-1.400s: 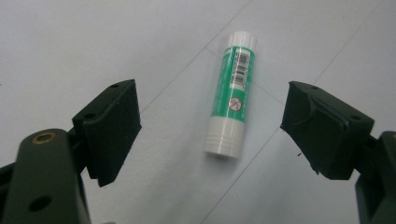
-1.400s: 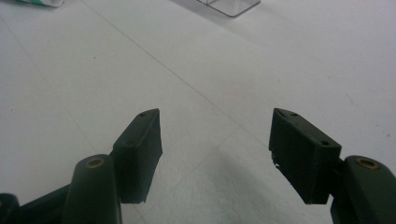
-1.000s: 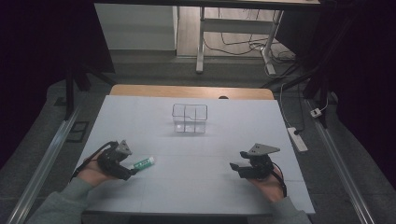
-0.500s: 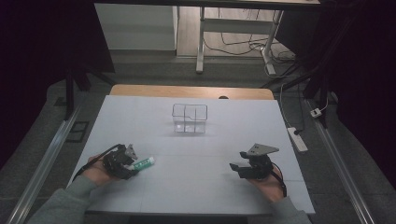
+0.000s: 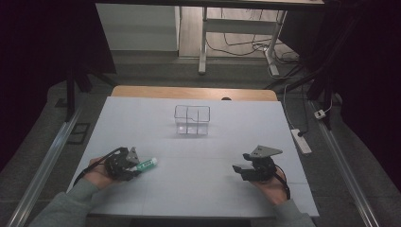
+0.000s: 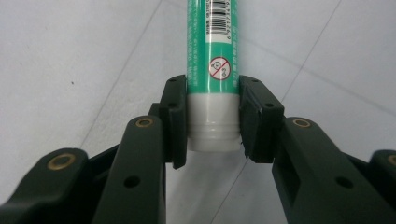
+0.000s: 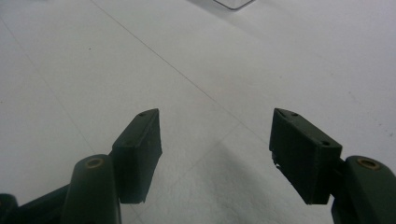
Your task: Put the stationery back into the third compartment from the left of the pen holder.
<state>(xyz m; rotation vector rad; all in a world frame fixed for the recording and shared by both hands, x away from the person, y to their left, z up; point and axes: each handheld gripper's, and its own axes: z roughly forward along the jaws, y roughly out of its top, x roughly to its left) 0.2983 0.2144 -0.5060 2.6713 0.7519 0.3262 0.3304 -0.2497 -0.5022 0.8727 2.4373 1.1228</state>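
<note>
The tube (image 6: 211, 70), green with a white cap end, lies flat on the tabletop (image 5: 198, 161) at my left side, and my left gripper (image 6: 212, 116) has it: the jaws have just been closing and now clamp on the white cap and the start of the green body, one pad on each side. In the high view the tube (image 5: 145, 164) sticks out of the left gripper (image 5: 134, 163) toward the middle of the tabletop, not yet lifted as far as I can judge.

So the grasp looks done. What is left, I reckon, is the lift and the carry to the bin (image 5: 192, 120), the clear one with compartments that stands well apart from the tube, farther back at the centre. It looks empty (its walls are see-through, so something small could escape me).

My right gripper (image 5: 242, 169) rests on the tabletop at the right, its jaws apart with nothing between them; the right gripper view looks along the bare white surface with a corner of the bin (image 7: 233, 3) at the top edge.
</note>
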